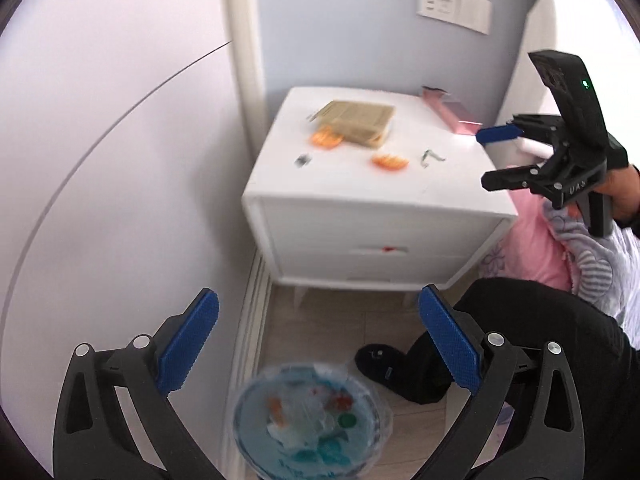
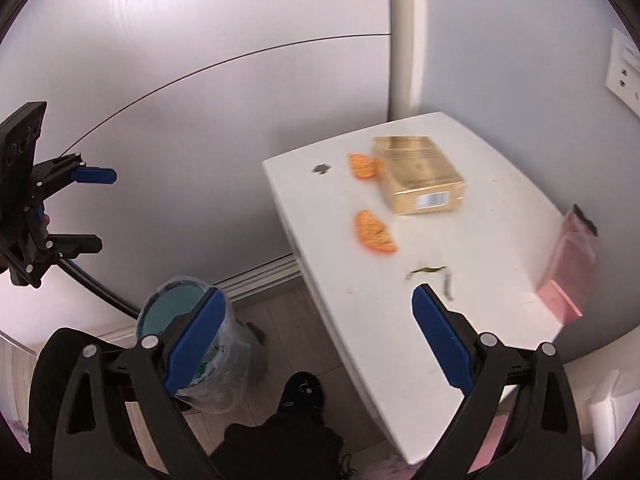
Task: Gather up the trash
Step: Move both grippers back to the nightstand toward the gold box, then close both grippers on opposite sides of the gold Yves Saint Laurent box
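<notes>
Home bedroom, by the look of it. White two-drawer nightstand [image 1: 376, 236] set in a corner of pale blue wall, socket plate [image 1: 454, 7] above; pink and patterned bedding [image 1: 560, 248] just beside its right edge. Wood-look floor [image 1: 320, 320] with a bag-lined waste bin [image 1: 312, 420] near its front left corner.

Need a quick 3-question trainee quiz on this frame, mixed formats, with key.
1. True or false: the left gripper is shut on a piece of trash.
2. How many orange peel pieces lie on the white nightstand? A) one B) two C) four
3. Fill in: the gold box rests partly over one ____ piece.

Key:
1. False; both the left gripper and the right gripper are open and hold nothing.
2. B; one peel lies apart, another is by the box.
3. Peel.
</notes>
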`<state>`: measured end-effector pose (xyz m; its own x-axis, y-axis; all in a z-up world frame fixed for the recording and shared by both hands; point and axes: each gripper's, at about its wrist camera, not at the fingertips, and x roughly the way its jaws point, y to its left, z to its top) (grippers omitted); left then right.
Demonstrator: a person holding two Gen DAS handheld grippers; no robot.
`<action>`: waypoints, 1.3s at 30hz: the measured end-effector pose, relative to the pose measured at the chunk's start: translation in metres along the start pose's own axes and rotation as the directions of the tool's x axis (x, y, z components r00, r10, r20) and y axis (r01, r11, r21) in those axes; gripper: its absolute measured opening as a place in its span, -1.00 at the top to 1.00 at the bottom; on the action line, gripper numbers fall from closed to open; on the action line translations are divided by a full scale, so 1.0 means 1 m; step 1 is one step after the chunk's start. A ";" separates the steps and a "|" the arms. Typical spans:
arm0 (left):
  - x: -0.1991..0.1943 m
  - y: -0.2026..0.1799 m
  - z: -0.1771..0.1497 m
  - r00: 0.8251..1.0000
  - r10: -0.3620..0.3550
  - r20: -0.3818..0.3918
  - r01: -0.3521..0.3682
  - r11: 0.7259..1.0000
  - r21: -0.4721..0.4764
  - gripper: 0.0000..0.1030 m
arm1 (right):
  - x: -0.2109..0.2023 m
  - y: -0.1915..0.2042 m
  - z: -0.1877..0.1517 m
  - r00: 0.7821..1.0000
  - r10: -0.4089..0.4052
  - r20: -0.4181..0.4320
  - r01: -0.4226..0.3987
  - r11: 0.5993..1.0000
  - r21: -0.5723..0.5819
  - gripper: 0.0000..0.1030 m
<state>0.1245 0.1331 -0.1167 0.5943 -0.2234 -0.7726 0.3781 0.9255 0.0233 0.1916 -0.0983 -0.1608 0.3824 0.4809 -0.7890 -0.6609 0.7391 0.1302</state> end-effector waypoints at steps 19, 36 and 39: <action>0.116 0.006 0.143 0.985 -0.161 -0.061 0.168 0.816 0.553 -0.89 | 0.058 -0.065 0.049 0.999 -0.042 -0.011 0.041 0.997 -0.061 -0.78; 0.213 -0.006 0.230 0.891 -0.375 -0.255 0.425 0.495 0.757 -0.89 | 0.111 -0.097 0.081 0.993 0.026 -0.112 -0.029 0.999 -0.025 -0.78; 0.219 -0.012 0.234 0.876 -0.382 -0.293 0.446 0.417 0.792 -0.88 | 0.115 -0.098 0.086 0.992 0.033 -0.122 -0.036 0.999 -0.028 -0.78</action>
<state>0.4159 0.0011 -0.1375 0.1687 -0.4600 -0.8717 0.9849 0.0437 0.1675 0.3557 -0.0754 -0.2126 0.2788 0.4436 -0.8518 -0.6923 0.7075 0.1418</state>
